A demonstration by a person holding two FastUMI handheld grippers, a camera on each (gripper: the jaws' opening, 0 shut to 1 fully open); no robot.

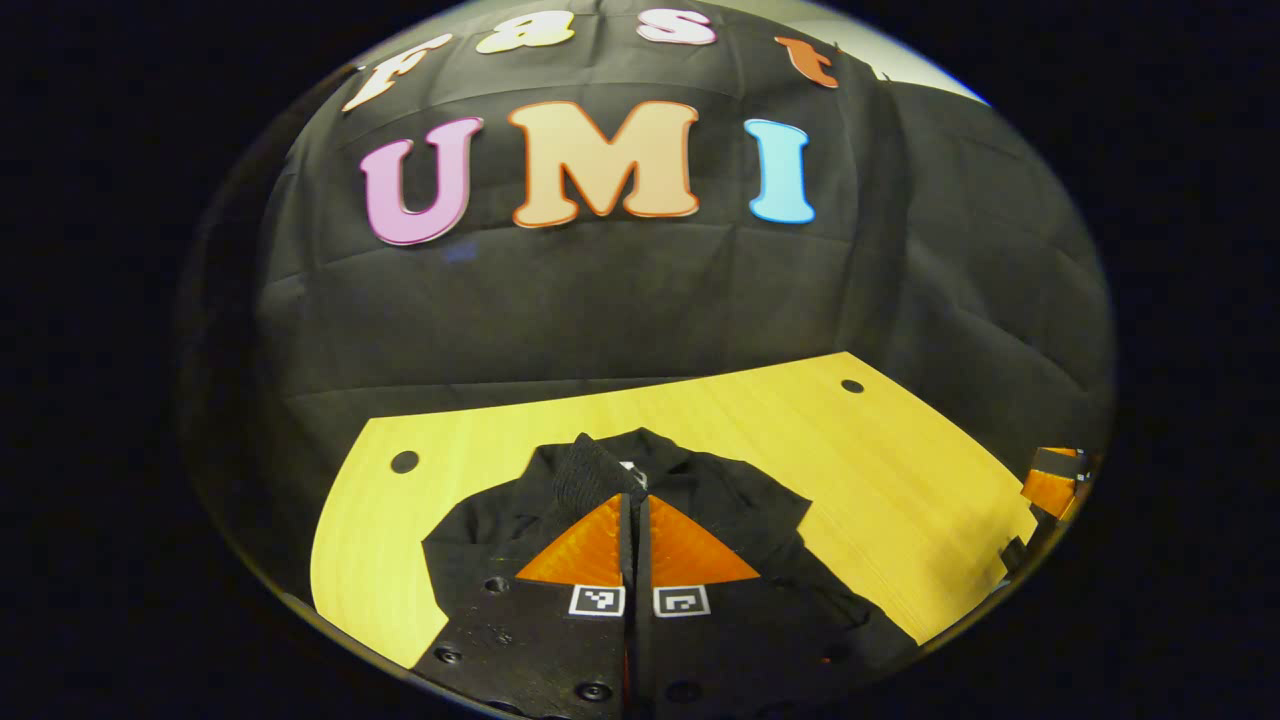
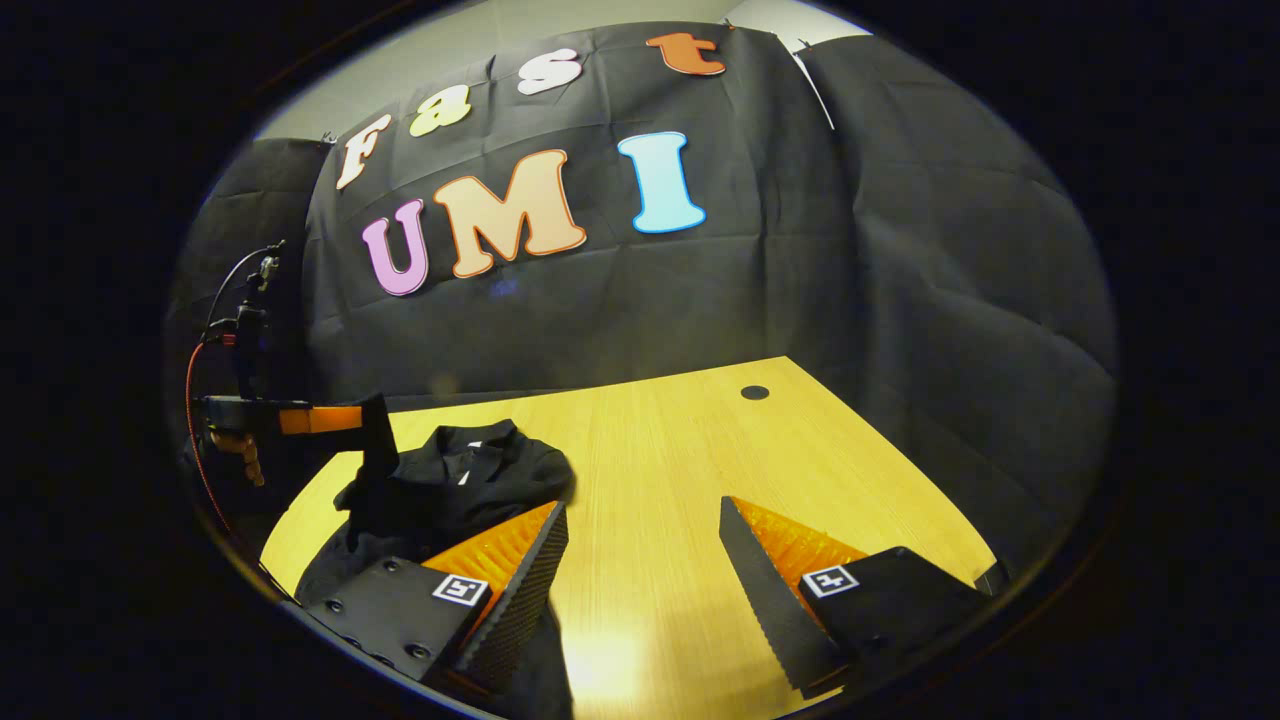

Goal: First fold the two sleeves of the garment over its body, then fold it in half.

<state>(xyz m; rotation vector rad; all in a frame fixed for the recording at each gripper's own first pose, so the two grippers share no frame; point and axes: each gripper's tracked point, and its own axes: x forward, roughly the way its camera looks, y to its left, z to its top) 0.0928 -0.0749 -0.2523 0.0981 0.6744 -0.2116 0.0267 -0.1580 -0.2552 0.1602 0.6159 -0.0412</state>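
Black cloth hangs as the backdrop behind a yellow wooden table (image 1: 900, 470) with small round holes near its far corners.

On the table lies a black garment (image 1: 720, 500), bunched and partly folded, with its collar toward the far side. From the left gripper view, the garment sits directly under and ahead of the left gripper (image 1: 636, 500). That gripper's two orange-faced fingers (image 1: 580, 550) are pressed together with a fold of the black fabric, apparently a ribbed cuff or sleeve end, caught between their tips and lifted slightly above the rest of the garment. The gripper points forward and down toward the middle of the garment.

From the right gripper view, the garment (image 2: 460, 480) rests on the left part of the table (image 2: 680, 480), beside and partly behind the left finger of the right gripper (image 2: 640, 530). The right gripper's fingers are spread wide apart, with bare tabletop between them; they hold nothing. This gripper hovers low over the near edge of the table, angled forward.

Also from the right gripper view, the left gripper (image 2: 375, 440) appears farther off at the left, dipping into the garment from above, with a person's hand (image 2: 245, 455) gripping its handle and a red cable trailing behind it. At the right edge of the left gripper view, an orange and black part of the right gripper (image 1: 1050, 490) is just visible beyond the table's edge
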